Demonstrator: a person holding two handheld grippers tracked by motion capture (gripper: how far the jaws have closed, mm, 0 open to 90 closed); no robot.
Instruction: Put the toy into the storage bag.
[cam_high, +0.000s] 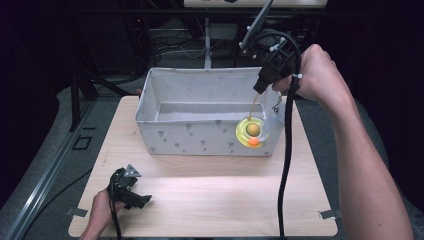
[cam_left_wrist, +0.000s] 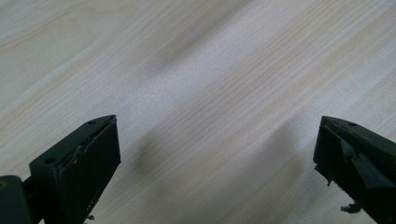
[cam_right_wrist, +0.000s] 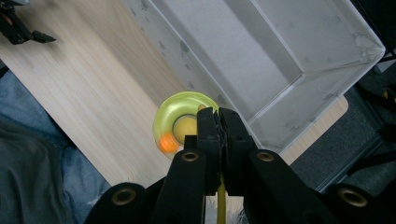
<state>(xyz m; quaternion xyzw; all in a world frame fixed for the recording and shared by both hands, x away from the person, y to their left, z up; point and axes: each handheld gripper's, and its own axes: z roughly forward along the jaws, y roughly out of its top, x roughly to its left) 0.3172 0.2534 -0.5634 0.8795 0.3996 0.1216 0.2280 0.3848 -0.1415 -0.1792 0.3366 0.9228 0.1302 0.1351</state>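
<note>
A yellow ring toy (cam_high: 251, 131) with a dull ball in its middle and an orange blob on its rim hangs by a thin yellow strip. My right gripper (cam_high: 264, 82) is shut on that strip, high over the right end of the white fabric box (cam_high: 190, 137). In the right gripper view the toy (cam_right_wrist: 168, 116) dangles below the closed fingertips (cam_right_wrist: 208, 122), about over the box's front wall (cam_right_wrist: 196, 70). My left gripper (cam_high: 142, 200) rests low at the table's front left, jaws wide open. Between its fingers (cam_left_wrist: 88, 149) lies bare wood.
The light wooden table (cam_high: 210, 200) has free room in front of the box. The box interior (cam_right_wrist: 280, 60) looks empty. Dark floor, cables and stands lie behind the table. A blue-trousered leg (cam_right_wrist: 42, 154) is at the near edge.
</note>
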